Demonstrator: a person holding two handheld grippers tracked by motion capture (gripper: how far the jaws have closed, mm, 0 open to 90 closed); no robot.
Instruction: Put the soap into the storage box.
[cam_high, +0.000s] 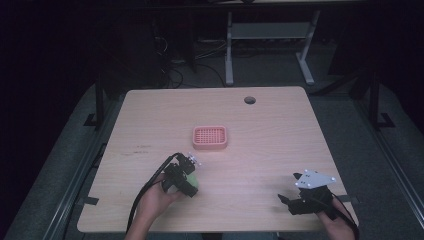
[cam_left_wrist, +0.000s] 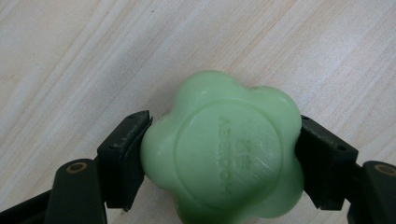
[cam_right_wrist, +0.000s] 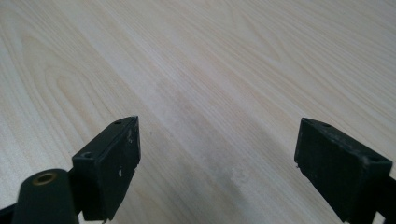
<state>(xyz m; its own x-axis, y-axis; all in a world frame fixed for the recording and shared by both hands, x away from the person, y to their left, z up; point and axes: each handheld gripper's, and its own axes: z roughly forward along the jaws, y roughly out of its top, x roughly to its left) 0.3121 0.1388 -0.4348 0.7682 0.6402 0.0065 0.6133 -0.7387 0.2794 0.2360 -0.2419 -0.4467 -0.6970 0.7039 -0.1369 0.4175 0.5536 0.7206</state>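
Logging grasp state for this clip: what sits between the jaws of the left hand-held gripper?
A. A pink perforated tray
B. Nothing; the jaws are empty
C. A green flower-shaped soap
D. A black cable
C: in the left gripper view both black jaws of the left hand-held gripper press against the sides of the green flower-shaped soap, while the pink tray lies apart, farther up the table.

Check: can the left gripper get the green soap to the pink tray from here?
Probably yes. The left gripper is shut on the green soap, and bare table lies between it and the pink tray.
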